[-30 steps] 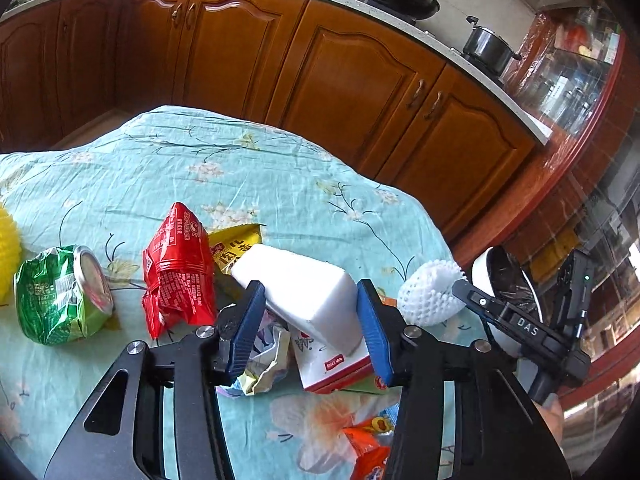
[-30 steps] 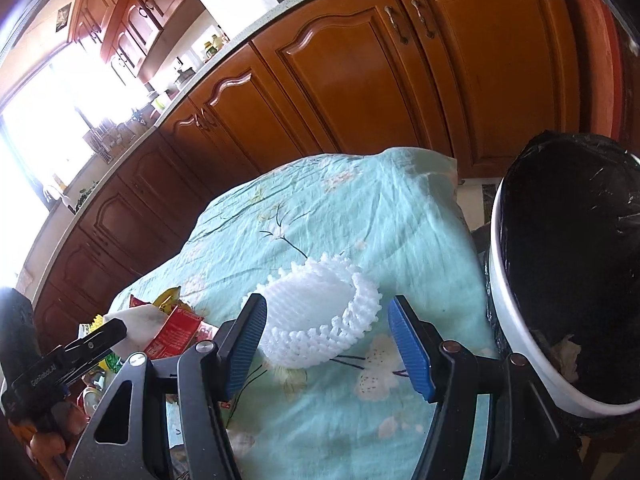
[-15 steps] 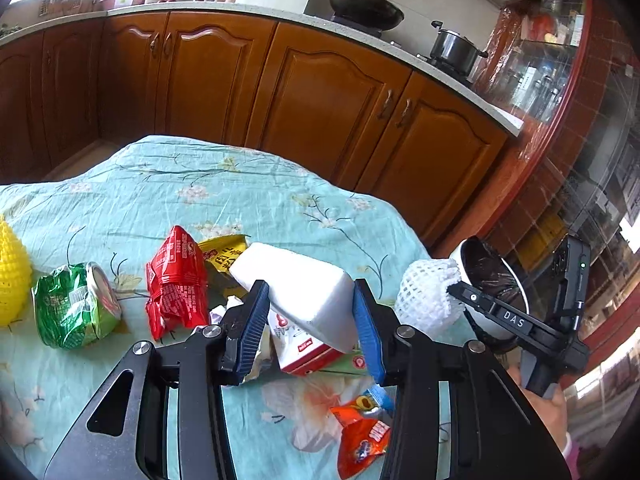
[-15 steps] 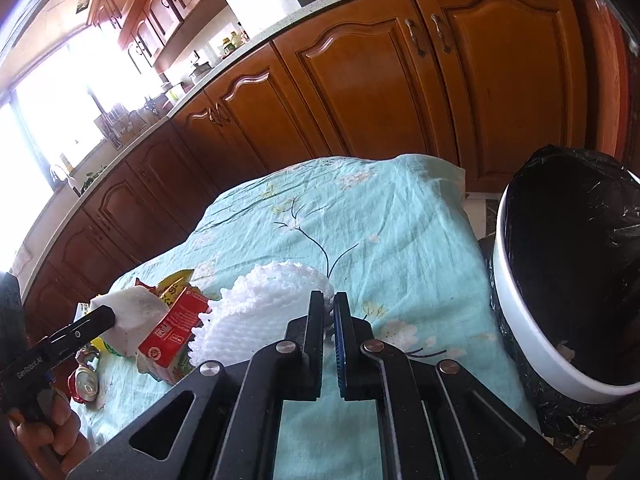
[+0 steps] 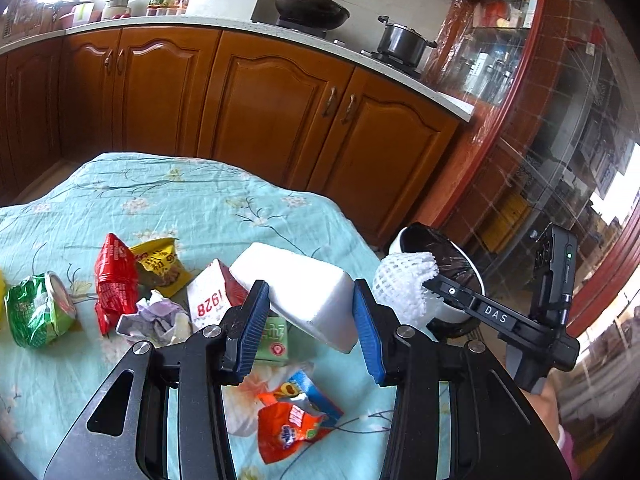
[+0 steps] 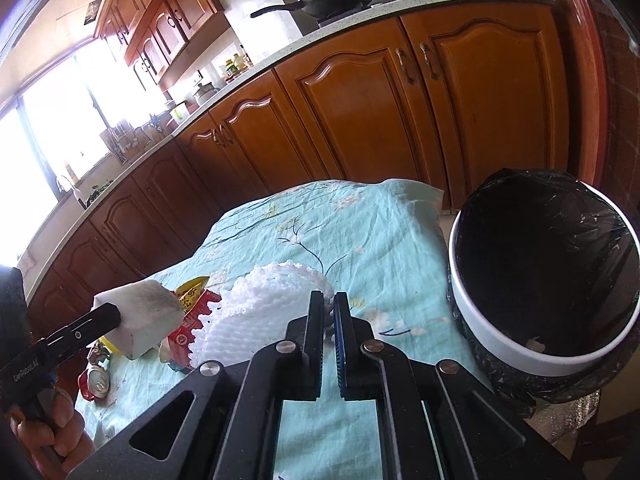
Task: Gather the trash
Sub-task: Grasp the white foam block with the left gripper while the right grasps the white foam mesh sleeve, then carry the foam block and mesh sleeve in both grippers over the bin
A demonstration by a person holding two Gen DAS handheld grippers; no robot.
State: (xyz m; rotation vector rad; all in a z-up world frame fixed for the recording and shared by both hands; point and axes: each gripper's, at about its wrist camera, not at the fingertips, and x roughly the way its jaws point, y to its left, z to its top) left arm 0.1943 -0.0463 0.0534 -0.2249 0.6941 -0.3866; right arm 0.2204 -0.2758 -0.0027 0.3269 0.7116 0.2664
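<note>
Over the near right part of the bench (image 5: pixel 168 200), which is covered with a pale green floral cloth, the left gripper (image 5: pixel 312 320) has its blue-padded fingers (image 5: pixel 256 316) clenched on a white foam block (image 5: pixel 304 296), held clear of the litter below. Beneath and to the left of it lie a red snack wrapper (image 5: pixel 114 284), a yellow wrapper (image 5: pixel 160 264), a crushed green can (image 5: pixel 38 310), crumpled paper (image 5: pixel 154 320), a red-and-white carton (image 5: pixel 212 300), a green packet (image 5: pixel 276 340) and, nearer, an orange snack bag (image 5: pixel 292 428).

To the right, the right gripper (image 6: pixel 329 312) has its fingers pressed almost together, pinching the edge of a white foam fruit net (image 6: pixel 256 308), which hangs to their left above the cloth. A white trash bin (image 6: pixel 520 356) with a black liner stands beyond the bench's right edge, well apart from the block and near the net. Brown wooden cabinets (image 6: pixel 360 112) run along the far side, with a wok (image 5: pixel 308 8) and a pot (image 5: pixel 400 40) on the stove above them.
</note>
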